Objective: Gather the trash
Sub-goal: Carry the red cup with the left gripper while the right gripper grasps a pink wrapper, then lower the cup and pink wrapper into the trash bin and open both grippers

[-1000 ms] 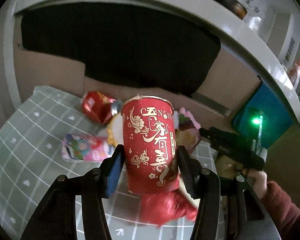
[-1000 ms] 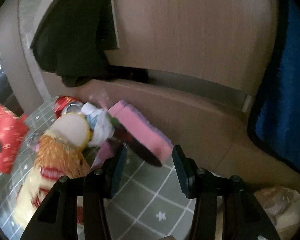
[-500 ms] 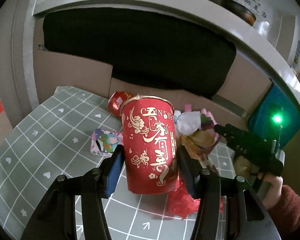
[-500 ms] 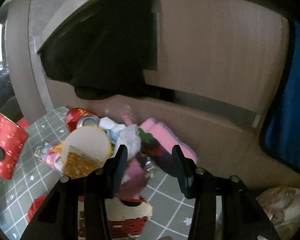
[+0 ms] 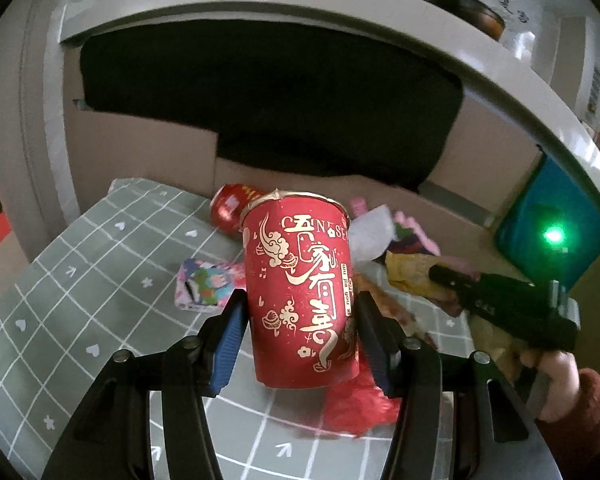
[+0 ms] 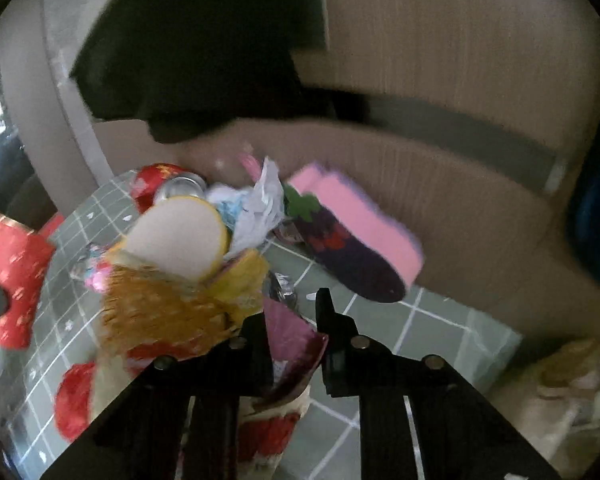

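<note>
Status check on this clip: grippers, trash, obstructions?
Left gripper shut on red paper cup. Right gripper shut on purple wrapper. Snack bags crowd it.

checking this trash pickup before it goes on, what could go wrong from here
1. The left hand-held gripper pinches the red paper cup only near its base, tilted; it may slip or crush.
2. The right hand-held gripper has closed on a thin magenta wrapper at the edge of the heap; lifting could drag the yellow snack bag or tissue off the checked cloth.
3. The right view is blurred, so that grasp is uncertain.
</note>
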Motion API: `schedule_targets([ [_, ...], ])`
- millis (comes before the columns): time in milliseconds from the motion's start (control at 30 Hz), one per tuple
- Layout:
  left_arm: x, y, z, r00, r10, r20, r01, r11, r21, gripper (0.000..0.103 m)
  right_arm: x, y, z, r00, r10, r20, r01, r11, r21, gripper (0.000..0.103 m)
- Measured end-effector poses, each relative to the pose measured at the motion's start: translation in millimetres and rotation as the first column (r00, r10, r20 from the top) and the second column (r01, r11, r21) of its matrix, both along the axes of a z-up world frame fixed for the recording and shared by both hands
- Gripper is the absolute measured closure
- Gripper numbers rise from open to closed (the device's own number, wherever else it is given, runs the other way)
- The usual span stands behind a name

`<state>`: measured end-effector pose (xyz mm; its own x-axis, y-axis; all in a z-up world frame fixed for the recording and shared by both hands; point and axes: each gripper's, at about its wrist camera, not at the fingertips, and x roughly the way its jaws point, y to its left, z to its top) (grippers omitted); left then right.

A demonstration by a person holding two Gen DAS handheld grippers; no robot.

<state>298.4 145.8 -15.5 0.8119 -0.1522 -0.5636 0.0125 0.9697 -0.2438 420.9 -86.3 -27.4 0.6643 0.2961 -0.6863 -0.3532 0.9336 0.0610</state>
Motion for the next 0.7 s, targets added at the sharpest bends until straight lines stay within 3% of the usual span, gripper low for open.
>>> schedule_targets([
  [233,-6,-37,27,0.998,-0.024,0.053,0.022,0.999,0.039,0.048,-40,-30,46,0.997,-0.013,0.077,0.012,1.0,0.019,0.088],
  [433,-3,-82,51,0.992,-0.071,0.103,0.066,0.996,0.055,0.048,-62,-65,68,0.986,-0.062,0.152,0.06,0.998,0.016,0.088],
  [700,9,-163,61,0.968,-0.22,0.121,0.215,0.975,0.052,0.047,-91,-152,89,0.965,-0.186,0.183,0.179,0.982,0.056,0.088],
])
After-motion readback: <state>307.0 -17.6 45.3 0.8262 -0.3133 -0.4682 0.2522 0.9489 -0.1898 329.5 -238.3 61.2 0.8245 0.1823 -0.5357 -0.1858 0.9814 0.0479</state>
